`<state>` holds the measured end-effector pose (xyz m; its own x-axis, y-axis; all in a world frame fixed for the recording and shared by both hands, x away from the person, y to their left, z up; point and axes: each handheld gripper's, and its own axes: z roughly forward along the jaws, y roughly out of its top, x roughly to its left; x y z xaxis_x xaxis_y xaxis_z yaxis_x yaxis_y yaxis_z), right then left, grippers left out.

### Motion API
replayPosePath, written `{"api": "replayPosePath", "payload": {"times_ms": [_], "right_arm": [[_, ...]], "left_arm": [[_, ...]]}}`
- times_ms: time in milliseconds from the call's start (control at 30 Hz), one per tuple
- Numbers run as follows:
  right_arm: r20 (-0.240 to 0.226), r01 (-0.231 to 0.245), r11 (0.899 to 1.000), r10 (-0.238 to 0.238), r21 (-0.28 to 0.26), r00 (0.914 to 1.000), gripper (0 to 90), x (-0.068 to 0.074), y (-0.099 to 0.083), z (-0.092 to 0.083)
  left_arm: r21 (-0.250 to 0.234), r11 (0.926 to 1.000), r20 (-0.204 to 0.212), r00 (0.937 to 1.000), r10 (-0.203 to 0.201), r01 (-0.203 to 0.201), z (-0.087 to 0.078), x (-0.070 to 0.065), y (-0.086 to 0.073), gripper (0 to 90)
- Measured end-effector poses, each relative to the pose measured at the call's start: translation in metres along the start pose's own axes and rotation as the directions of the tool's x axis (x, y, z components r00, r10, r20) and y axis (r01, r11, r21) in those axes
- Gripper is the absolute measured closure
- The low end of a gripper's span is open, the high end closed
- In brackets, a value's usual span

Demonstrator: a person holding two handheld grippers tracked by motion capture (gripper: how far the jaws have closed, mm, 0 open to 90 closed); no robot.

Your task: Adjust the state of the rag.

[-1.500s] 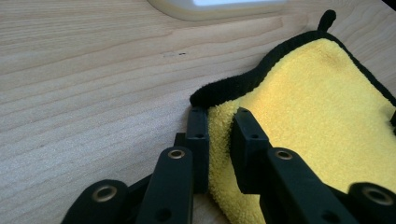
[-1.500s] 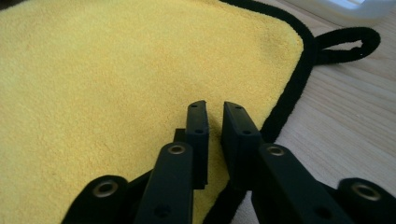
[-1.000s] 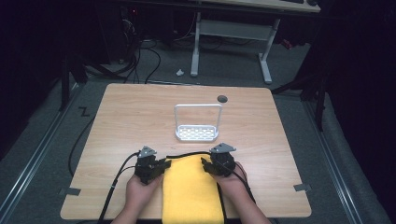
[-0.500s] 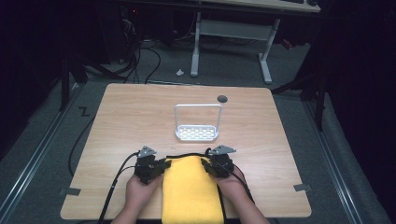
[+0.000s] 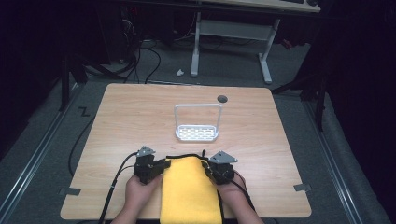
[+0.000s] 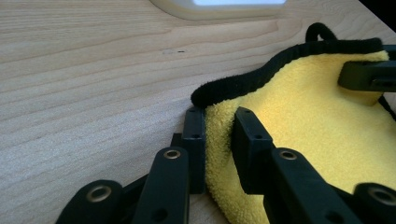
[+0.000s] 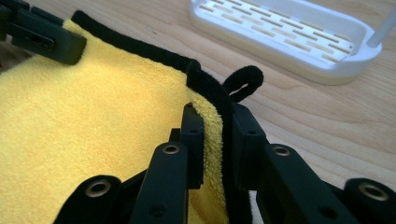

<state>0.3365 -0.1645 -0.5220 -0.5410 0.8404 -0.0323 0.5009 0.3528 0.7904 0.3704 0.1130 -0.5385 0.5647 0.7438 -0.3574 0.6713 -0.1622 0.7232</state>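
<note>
A yellow towel point(image 5: 190, 193) with black edging is grasped at its two far corners: the left gripper point(image 6: 218, 149) has its jaws clenched on the left corner, the right gripper point(image 7: 215, 140) on the right corner beside a small black hanging loop point(image 7: 243, 81). The towel is laid flat on the wooden counter point(image 5: 140, 116) at its near edge, between the person's hands. A white slotted rack point(image 5: 197, 123) is seen beyond it, near mid-counter.
</note>
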Motion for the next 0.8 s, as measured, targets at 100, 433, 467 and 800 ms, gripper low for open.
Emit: {"api": "replayPosePath", "payload": {"times_ms": [100,433,467,800], "right_arm": [[0.0,-0.016,1.0,0.016,-0.015,0.9999,78.3,0.0,0.0,-0.003],[0.011,-0.019,0.998,0.02,-0.062,0.9997,78.3,0.002,0.004,-0.012],[0.014,-0.019,0.997,0.02,-0.077,0.9997,78.3,0.002,0.006,-0.014],[0.025,-0.026,0.989,0.03,-0.146,0.9992,78.3,0.001,0.019,-0.026]], "left_arm": [[0.001,0.9998,-0.004,0.9998,0.017,-0.017,-0.001,-0.002,0.0,78.3],[-0.05,0.9979,-0.005,0.9991,0.042,-0.042,-0.006,-0.004,0.001,83.3],[-0.065,0.9968,-0.005,0.999,0.045,-0.045,-0.007,-0.004,0.002,83.6],[-0.154,0.9864,0.003,0.9983,0.058,-0.057,-0.023,-0.016,0.022,83.7]]}}
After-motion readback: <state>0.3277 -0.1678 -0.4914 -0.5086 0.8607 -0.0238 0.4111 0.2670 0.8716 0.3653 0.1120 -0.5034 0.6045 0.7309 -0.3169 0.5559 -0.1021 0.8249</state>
